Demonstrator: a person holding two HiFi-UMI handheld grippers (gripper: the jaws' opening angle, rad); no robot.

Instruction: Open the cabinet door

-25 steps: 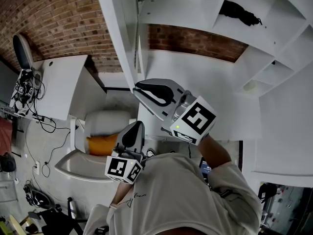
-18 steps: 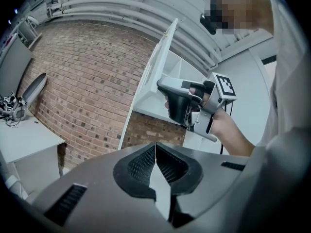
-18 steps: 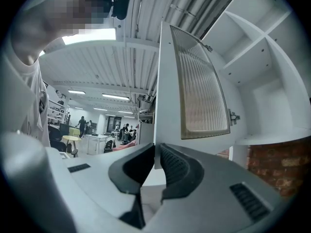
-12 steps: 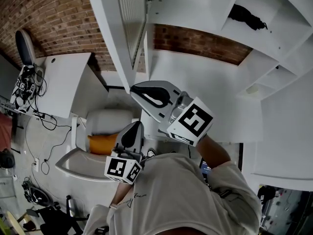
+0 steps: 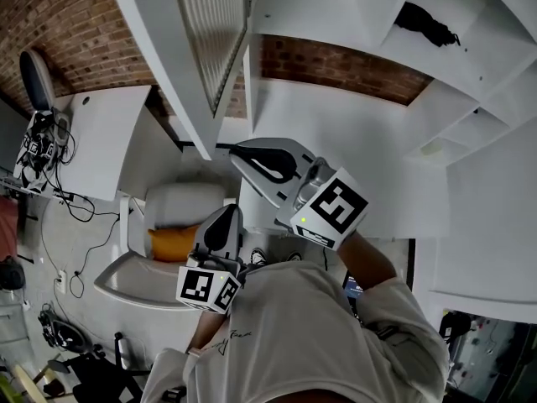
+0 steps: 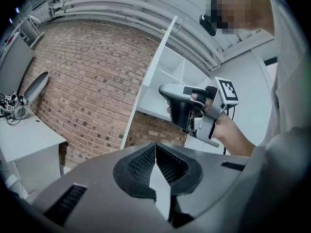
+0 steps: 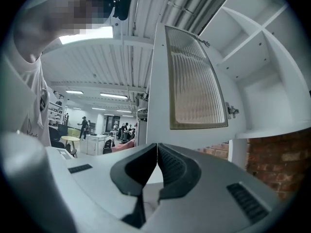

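Note:
The white cabinet door point(image 5: 159, 65) with a ribbed glass pane point(image 5: 210, 32) stands swung out from the cabinet point(image 5: 336, 15), hinged at its top right corner. My right gripper point(image 5: 237, 151) sits just below the door's lower corner, jaws shut with nothing between them. In the right gripper view the pane point(image 7: 194, 76) and hinge point(image 7: 231, 111) rise beyond the shut right gripper point(image 7: 157, 146). My left gripper point(image 5: 228, 212) hangs lower, near the person's chest, away from the door. Its pads meet at the tip of the left gripper point(image 6: 155, 147), empty.
Open white shelves point(image 5: 470, 65) spread to the right, one holding a dark object point(image 5: 424, 22). A brick wall point(image 5: 75, 32) is behind. Below left are a white desk point(image 5: 101, 141), cables point(image 5: 75, 212) and a seat with an orange cushion point(image 5: 172, 242).
The door has swung further out toward the left of the head view, showing more of its ribbed pane. Both grippers have stayed about where they were.

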